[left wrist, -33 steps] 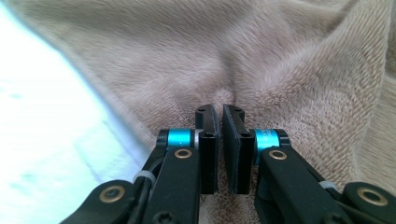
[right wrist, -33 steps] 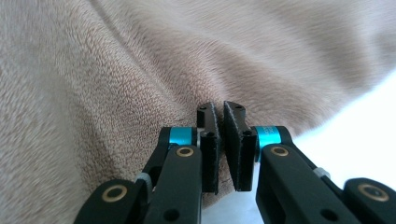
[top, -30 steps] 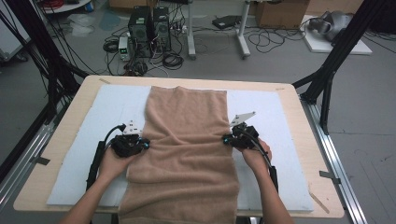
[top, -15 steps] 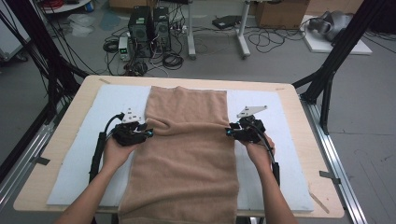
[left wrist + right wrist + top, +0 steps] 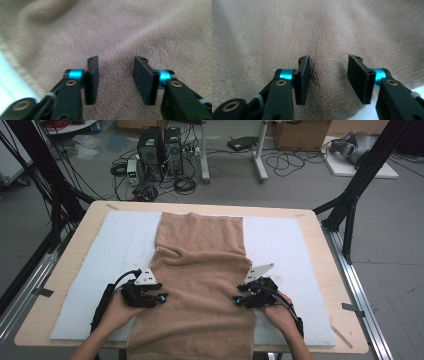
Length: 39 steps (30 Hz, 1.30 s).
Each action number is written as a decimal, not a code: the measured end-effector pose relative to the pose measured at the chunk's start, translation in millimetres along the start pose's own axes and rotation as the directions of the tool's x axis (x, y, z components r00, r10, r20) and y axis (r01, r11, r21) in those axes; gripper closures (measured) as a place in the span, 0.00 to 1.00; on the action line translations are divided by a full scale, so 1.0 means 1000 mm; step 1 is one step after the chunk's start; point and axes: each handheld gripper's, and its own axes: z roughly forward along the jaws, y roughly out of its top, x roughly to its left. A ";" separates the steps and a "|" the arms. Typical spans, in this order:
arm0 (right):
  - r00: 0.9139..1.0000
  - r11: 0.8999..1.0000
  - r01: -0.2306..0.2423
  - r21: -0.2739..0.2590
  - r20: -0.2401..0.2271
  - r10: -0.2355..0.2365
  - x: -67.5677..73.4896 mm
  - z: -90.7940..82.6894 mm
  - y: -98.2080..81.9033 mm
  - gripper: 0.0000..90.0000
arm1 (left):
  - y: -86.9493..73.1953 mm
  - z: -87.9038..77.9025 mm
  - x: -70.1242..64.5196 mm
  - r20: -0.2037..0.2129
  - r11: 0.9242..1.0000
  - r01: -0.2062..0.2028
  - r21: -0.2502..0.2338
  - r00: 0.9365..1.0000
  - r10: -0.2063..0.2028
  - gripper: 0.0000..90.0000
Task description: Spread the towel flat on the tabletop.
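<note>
I see the desk [image 5: 320, 250] with a white mat [image 5: 110, 255] spread over most of it, and on the mat a tan towel [image 5: 200, 270] lying lengthwise down the middle. Its far end sits flat near the desk's far edge; its near end runs over the front edge toward me. A soft fold crosses the towel about a third of the way down, where the cloth bunches, and shallow wrinkles fan out from both long edges. The pile is short and even in colour, with a paler hem strip [image 5: 15, 65] along the edge in the left gripper view.

My left gripper [image 5: 159, 298] sits at the towel's left edge and my right gripper [image 5: 239, 300] at its right edge, facing each other across the cloth. The left jaws have just been opening and stand apart over the pile with a clear gap, gripping nothing. The right jaws have just been opening too; a raised ridge of towel stands between them, and the pads no longer pinch it.

The towel's near end is cut off at the bottom of the high view. Both gripper views are blurred, so I cannot tell whether the jaw tips touch the pile.
</note>
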 end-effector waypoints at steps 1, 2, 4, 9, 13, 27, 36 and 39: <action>1.000 1.000 0.003 -0.016 0.007 -0.003 0.000 0.000 -0.001 0.71 | 0.000 0.001 0.001 0.002 1.000 0.005 -0.007 1.000 -0.005 0.77; 1.000 1.000 -0.004 -0.019 -0.004 0.004 -0.002 0.001 -0.001 0.79 | 0.001 0.001 0.001 -0.003 1.000 0.008 -0.006 1.000 -0.008 0.82; 1.000 1.000 -0.001 -0.021 -0.028 0.001 -0.007 0.002 0.002 0.91 | 0.004 0.003 0.004 -0.006 1.000 0.011 -0.001 1.000 -0.011 0.92; 0.999 1.000 0.013 -0.015 0.052 -0.012 -0.013 0.003 0.015 0.92 | 0.011 0.006 0.012 -0.081 0.997 0.056 -0.060 0.995 -0.061 0.93; 0.995 0.998 -0.023 -0.056 0.093 0.028 -0.024 0.002 0.019 0.90 | 0.017 0.011 0.020 -0.136 0.992 0.093 -0.090 0.985 -0.105 0.92; 0.992 0.991 -0.040 -0.128 0.116 0.055 0.012 -0.023 0.007 0.62 | -0.001 -0.028 -0.001 -0.107 0.992 0.054 -0.115 0.992 -0.067 0.61; 0.989 0.987 -0.029 -0.160 0.137 0.052 0.021 -0.024 0.008 0.60 | -0.010 -0.019 0.001 -0.103 0.992 0.085 -0.095 0.990 -0.094 0.56; 0.991 0.984 0.001 -0.179 0.132 0.023 0.026 -0.030 0.013 0.61 | -0.008 -0.021 0.000 -0.100 0.990 0.085 -0.110 0.990 -0.096 0.56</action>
